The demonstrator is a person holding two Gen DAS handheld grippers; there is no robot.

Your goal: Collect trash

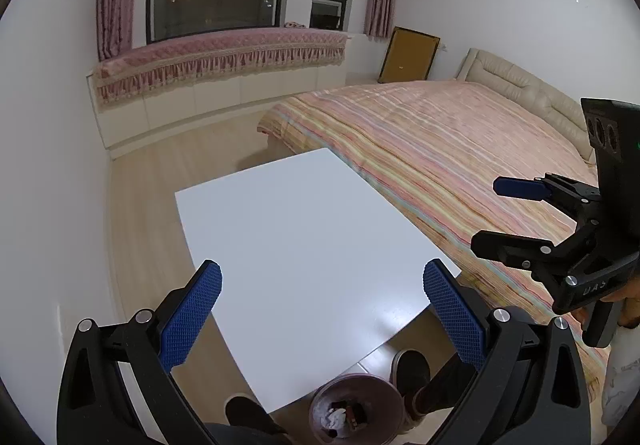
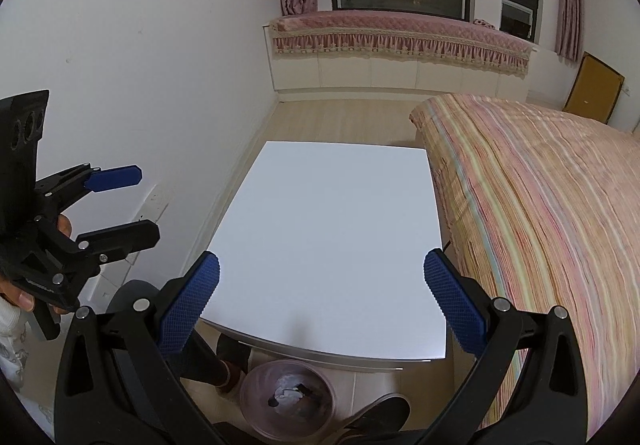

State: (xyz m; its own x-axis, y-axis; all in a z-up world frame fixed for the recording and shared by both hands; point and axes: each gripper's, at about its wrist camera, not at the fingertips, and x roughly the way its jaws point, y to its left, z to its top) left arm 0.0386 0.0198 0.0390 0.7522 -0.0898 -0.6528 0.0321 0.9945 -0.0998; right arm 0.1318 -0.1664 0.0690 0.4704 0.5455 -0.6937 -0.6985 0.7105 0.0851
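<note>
Both pairs of tongs hang above a white table (image 1: 304,245) with their jaws spread wide and nothing between them. The left tongs (image 1: 322,289) point across the tabletop toward the window seat (image 1: 216,53); the right tongs (image 2: 320,281) do the same from the other side, and each shows up at the edge of the other's view, held by a hand (image 2: 16,293).

The trash sits in a round bin (image 1: 356,411) on the floor, tucked just under the near edge of the table and between the person's two dark shoes (image 1: 408,369). Inside it lie crumpled white paper (image 1: 336,415) and some small dark scraps, too small to tell apart. The bin lies below and behind the fingertips of both tongs, close to their bases in each view, well apart from the blue pads (image 1: 192,315).

A bed with a striped cover (image 1: 432,149) runs along the right side of the table, touching or nearly touching its edge. A brown framed board (image 1: 408,57) leans against the far wall beside the bed.
</note>
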